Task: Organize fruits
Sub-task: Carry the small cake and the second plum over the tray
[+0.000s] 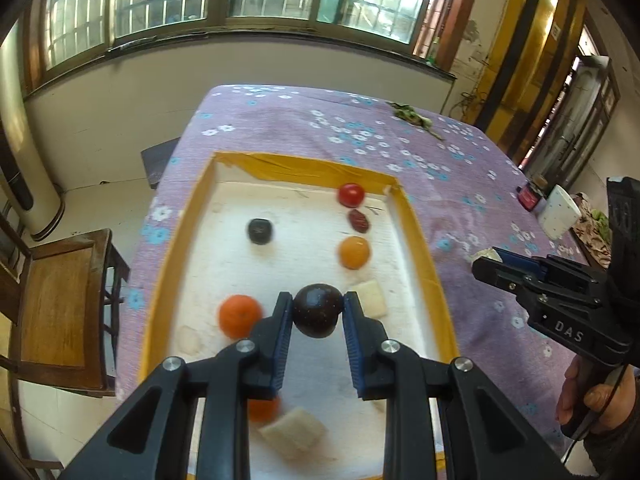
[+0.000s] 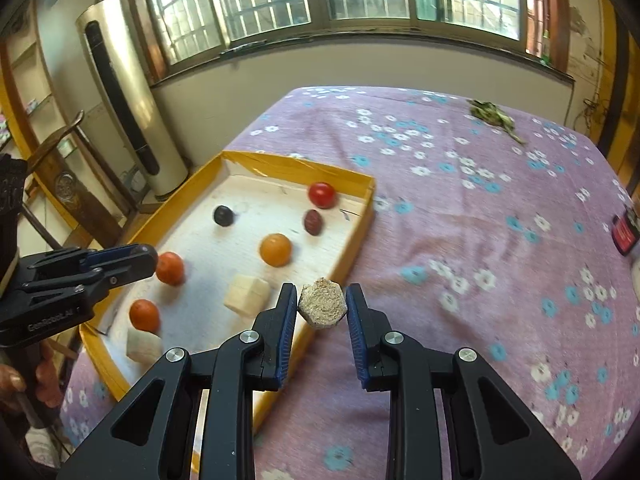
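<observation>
Purple floral tablecloth [image 2: 460,240] mostly bare beside yellow-rimmed tray [image 1: 416,216], left hand-held gripper [image 1: 318,312] pinching dark fruit [image 1: 318,316], right hand-held gripper [image 2: 322,306] pinching tan block [image 2: 322,307]

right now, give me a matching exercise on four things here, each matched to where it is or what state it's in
Things:
1. dark round fruit
2. beige hexagonal chunk
3. red tomato
4. green leafy sprig

Places or states:
A. on the purple cloth, outside the tray
B. in the tray's far right corner
C. gripped in the left tool
D. gripped in the right tool

Pairs: 1-C, 2-D, 3-B, 4-A
</observation>
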The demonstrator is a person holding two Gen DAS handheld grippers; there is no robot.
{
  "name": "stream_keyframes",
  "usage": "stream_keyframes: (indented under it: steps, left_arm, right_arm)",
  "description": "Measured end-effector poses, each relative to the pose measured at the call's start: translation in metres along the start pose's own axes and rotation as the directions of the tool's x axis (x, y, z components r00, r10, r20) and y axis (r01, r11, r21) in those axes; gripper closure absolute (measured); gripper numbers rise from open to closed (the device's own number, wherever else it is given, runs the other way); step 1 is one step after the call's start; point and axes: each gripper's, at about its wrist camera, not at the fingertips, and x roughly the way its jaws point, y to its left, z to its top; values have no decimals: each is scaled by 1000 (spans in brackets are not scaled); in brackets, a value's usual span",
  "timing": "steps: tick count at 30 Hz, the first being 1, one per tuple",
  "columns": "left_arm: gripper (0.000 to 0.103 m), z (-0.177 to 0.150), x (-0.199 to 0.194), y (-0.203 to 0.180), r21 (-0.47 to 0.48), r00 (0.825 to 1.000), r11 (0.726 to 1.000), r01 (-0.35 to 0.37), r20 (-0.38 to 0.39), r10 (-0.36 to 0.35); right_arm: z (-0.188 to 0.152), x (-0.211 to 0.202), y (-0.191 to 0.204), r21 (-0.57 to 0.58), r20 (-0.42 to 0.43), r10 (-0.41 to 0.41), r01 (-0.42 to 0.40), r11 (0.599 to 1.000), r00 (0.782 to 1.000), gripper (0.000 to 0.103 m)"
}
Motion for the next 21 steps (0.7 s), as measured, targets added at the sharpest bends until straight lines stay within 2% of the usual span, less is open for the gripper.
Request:
stream_keyframes:
  steps: [10, 21]
  left_arm:
    - [75, 13, 20, 43, -64, 998, 997, -54, -20, 53]
    - [75, 24, 48, 62, -81, 996, 994, -73, -58, 69]
  right_arm:
    - [26, 38, 39, -36, -35, 75, -76, 996, 997, 79]
    - [32, 89, 71, -77, -142, 115, -127, 989, 983, 79]
